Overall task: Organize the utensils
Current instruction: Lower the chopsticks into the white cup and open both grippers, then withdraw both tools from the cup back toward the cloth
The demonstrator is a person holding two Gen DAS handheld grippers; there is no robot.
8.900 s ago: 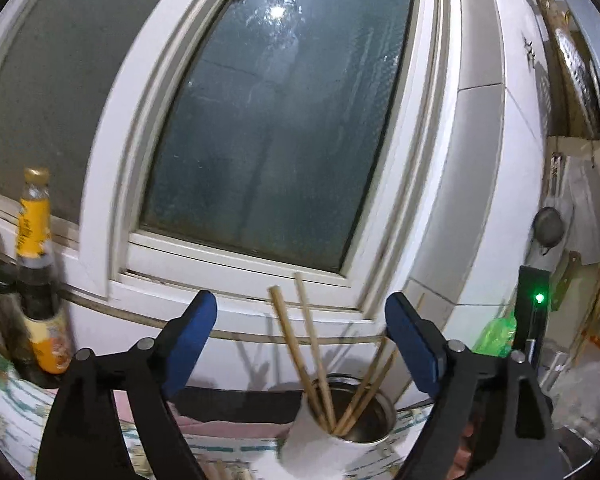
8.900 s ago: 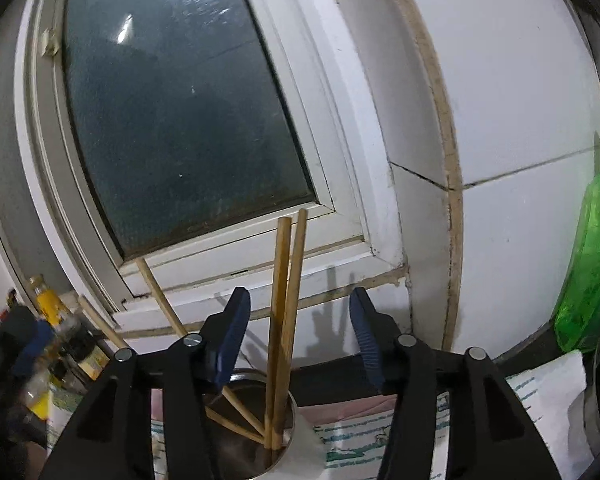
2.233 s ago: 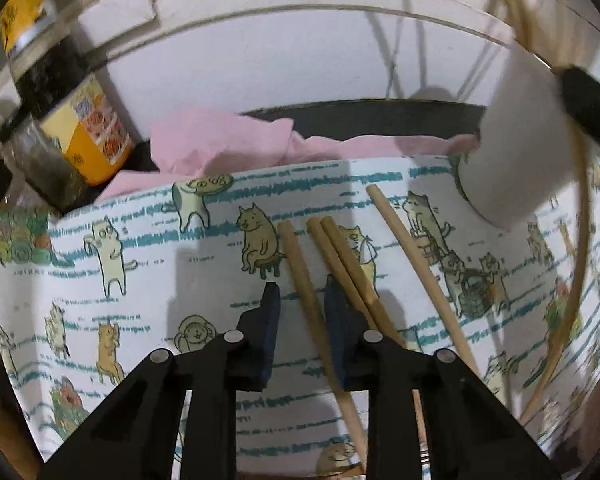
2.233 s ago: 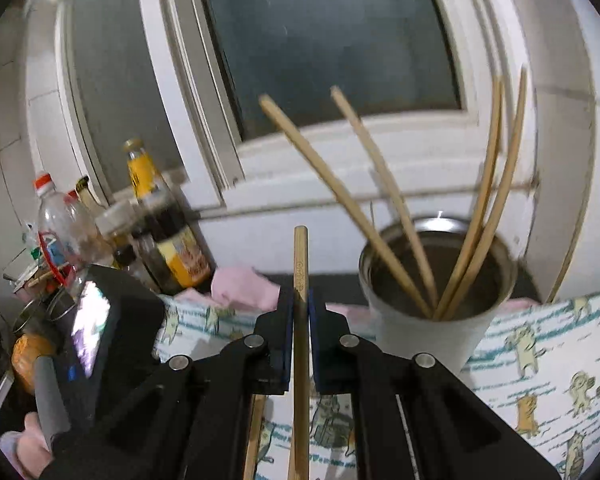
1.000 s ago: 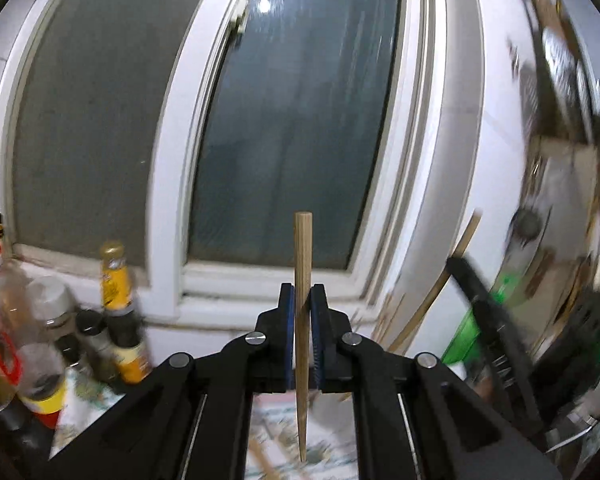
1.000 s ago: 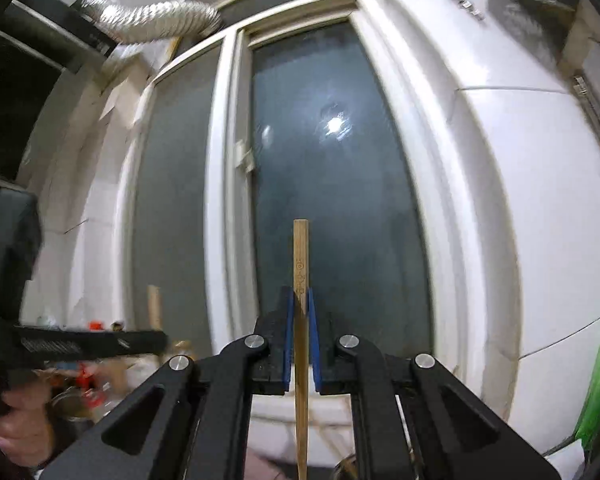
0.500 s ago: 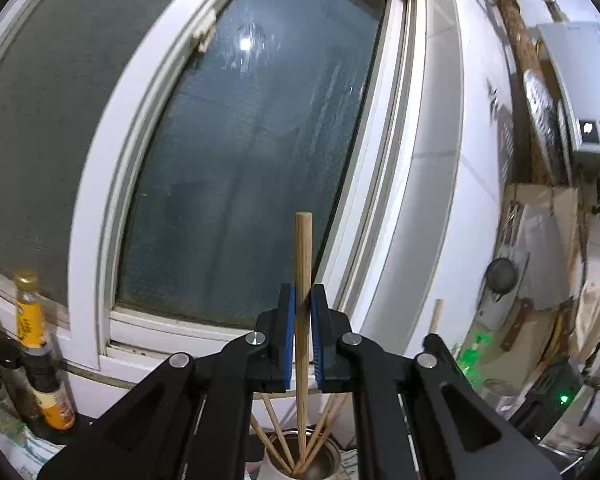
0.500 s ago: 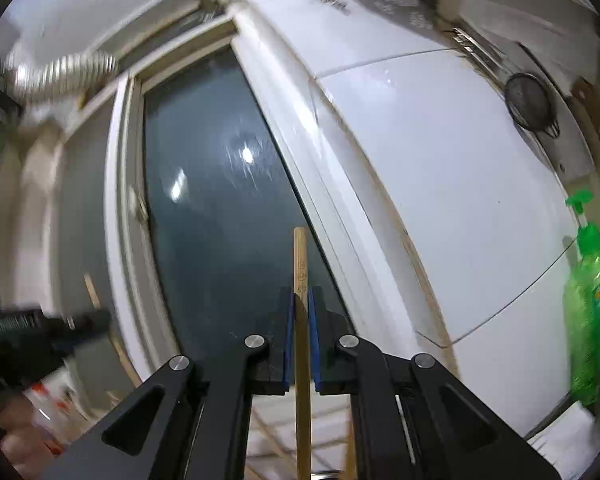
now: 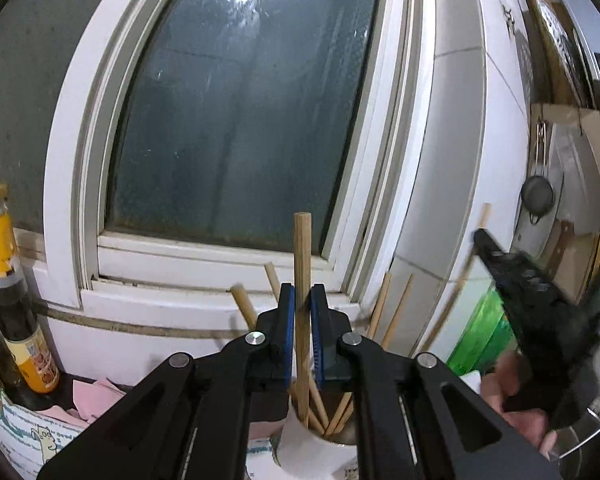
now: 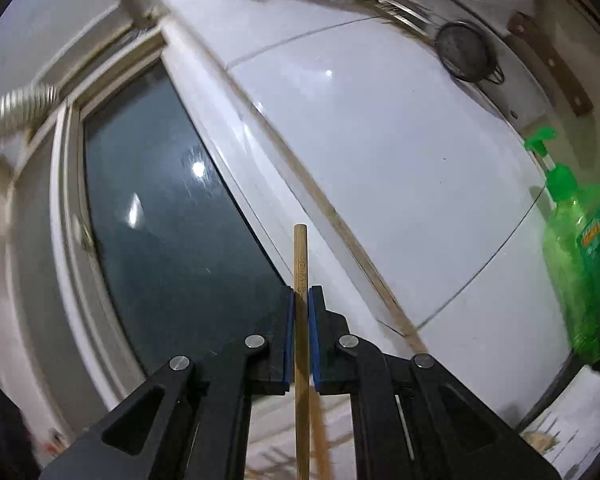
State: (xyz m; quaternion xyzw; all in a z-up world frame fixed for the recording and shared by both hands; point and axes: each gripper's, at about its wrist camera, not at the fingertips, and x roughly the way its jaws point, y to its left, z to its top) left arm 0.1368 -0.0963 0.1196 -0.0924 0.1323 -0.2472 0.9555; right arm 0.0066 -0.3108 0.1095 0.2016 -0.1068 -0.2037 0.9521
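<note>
Pinching one upright chopstick (image 9: 301,264) each — left gripper (image 9: 301,336) above the cup (image 9: 300,446) rim, right gripper (image 10: 300,336) beside.

Frosted window (image 9: 236,120) in a white frame, sauce bottle (image 9: 8,300) standing far left, pink cloth (image 9: 96,396) by it, green soap bottle (image 10: 580,264) against the tiled wall (image 10: 380,152).

My left gripper (image 9: 301,316) and right gripper (image 10: 300,316) are black with blue pads (image 9: 287,332). Each holds 1 tan wooden chopstick (image 9: 301,264); the right chopstick (image 10: 300,256) bears a small stamped mark. The holder (image 9: 304,450) is white. Cloth (image 9: 32,440) is white with green cartoon animals. Dish soap bottle (image 10: 580,264) is bright green; sauce bottle (image 9: 4,280) has yellow-orange labels.
</note>
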